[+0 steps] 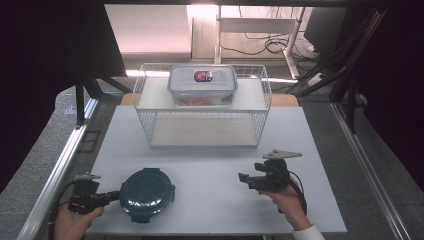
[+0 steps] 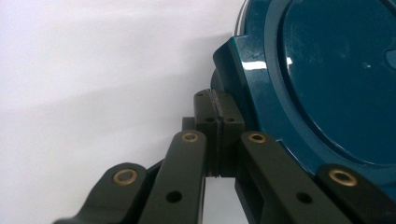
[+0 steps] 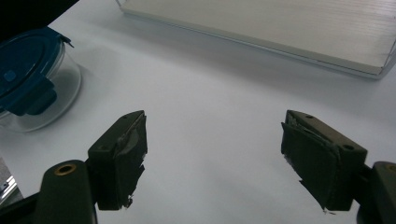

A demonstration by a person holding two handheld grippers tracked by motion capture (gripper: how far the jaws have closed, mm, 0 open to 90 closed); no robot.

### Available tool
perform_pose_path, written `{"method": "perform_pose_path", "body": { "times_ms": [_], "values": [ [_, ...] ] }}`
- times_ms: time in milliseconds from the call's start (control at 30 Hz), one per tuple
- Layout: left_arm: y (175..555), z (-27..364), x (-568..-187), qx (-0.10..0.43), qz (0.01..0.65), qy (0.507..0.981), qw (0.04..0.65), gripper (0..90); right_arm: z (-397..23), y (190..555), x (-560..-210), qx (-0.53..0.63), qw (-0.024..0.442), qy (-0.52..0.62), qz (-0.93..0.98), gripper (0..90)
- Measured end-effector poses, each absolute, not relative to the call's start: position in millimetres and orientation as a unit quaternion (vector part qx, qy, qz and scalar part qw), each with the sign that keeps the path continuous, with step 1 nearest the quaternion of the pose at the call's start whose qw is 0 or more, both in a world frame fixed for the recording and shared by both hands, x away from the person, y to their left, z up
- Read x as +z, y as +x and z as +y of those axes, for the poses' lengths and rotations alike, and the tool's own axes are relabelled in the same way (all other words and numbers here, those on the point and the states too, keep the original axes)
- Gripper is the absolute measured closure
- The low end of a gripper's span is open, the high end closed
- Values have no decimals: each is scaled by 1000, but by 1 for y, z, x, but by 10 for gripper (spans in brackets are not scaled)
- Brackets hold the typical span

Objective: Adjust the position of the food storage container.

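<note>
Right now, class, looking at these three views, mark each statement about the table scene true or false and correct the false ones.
1. The left gripper has its jaws shut beside the round container. True.
2. The round container has a red lid. False: its lid is dark teal.
3. The right gripper has its jaws open with nothing between them. True.
4. The rectangular container sits on the table in front of the wire rack. False: it sits on the rack's upper shelf.
</note>
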State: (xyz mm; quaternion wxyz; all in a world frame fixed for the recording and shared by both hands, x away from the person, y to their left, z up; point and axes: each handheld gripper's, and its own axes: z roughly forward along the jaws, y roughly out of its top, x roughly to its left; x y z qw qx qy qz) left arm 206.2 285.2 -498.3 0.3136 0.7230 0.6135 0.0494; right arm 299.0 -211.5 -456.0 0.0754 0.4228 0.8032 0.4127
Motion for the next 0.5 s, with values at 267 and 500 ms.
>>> {"method": "perform_pose_path", "body": {
  "times_ms": [267, 500],
  "values": [
    [217, 253, -497, 41, 590, 743, 313, 900, -216, 301, -456, 414, 78, 429, 799, 223],
    [228, 222, -496, 33, 573, 756, 317, 900, -218, 301, -456, 413, 77, 431, 798, 223]
  ]
}}
